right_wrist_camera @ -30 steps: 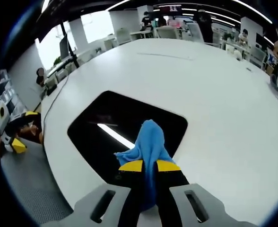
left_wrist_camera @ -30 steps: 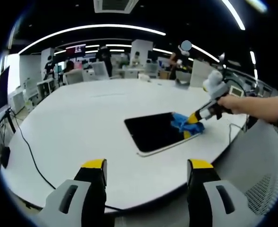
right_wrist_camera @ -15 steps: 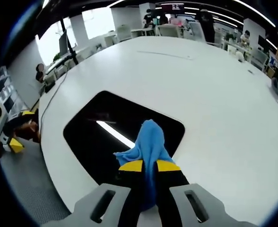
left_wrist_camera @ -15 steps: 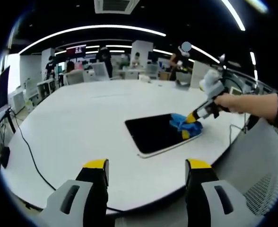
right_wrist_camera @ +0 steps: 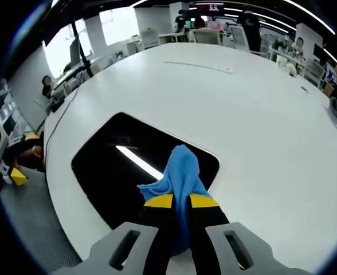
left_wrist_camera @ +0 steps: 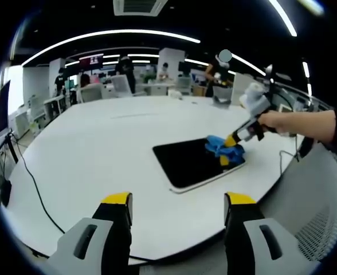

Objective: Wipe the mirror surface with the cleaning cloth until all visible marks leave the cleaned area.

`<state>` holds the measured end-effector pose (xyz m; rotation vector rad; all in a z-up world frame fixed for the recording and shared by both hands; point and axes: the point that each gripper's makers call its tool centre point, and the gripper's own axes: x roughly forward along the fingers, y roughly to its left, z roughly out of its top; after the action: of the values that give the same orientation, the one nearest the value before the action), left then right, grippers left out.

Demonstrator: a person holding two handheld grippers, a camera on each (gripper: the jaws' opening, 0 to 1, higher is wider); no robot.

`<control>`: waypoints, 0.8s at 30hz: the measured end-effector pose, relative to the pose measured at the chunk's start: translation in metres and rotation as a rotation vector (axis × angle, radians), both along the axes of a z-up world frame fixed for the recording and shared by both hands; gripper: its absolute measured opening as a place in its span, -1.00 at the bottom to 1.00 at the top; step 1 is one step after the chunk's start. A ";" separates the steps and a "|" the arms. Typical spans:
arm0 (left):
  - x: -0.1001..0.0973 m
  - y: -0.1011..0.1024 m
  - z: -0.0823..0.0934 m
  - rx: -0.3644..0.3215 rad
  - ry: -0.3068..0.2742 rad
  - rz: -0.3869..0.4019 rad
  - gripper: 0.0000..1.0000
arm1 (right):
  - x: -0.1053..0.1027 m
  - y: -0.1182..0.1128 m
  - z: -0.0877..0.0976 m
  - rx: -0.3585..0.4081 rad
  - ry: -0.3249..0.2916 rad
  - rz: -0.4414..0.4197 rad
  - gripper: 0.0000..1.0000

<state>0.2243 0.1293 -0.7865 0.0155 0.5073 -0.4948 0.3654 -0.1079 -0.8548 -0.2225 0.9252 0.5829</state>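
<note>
- My right gripper (right_wrist_camera: 180, 201) has its jaws pinched tight on the blue cleaning cloth (right_wrist_camera: 177, 172), which spills forward past the tips.
- The cloth rests on the near corner of the mirror (right_wrist_camera: 117, 166), which lies flat on the white table (right_wrist_camera: 254, 126).
- My left gripper (left_wrist_camera: 177, 203) hangs wide open with nothing in it, well back from the mirror (left_wrist_camera: 188, 160).
- I judge the cloth soft and light; it will bunch and drag, so I grip it at its gathered middle.
- The mirror looks thin, slick and breakable; it could slide on the table, so I would press gently.
- I can make out no marks on the dark glass.
</note>
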 end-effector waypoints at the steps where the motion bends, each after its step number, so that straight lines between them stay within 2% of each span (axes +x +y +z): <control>1: 0.000 0.000 0.000 0.001 0.001 0.000 0.27 | 0.001 0.000 0.000 -0.003 -0.002 -0.001 -0.93; 16: 0.000 0.000 -0.001 0.002 0.003 -0.002 0.28 | 0.020 -0.001 0.000 -0.027 -0.010 0.013 -0.93; 24: 0.000 -0.001 -0.001 -0.002 0.006 -0.009 0.38 | 0.031 -0.001 0.001 -0.037 -0.014 0.020 -0.93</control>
<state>0.2246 0.1279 -0.7877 0.0140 0.5123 -0.5039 0.3962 -0.1093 -0.8543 -0.2693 0.9216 0.5817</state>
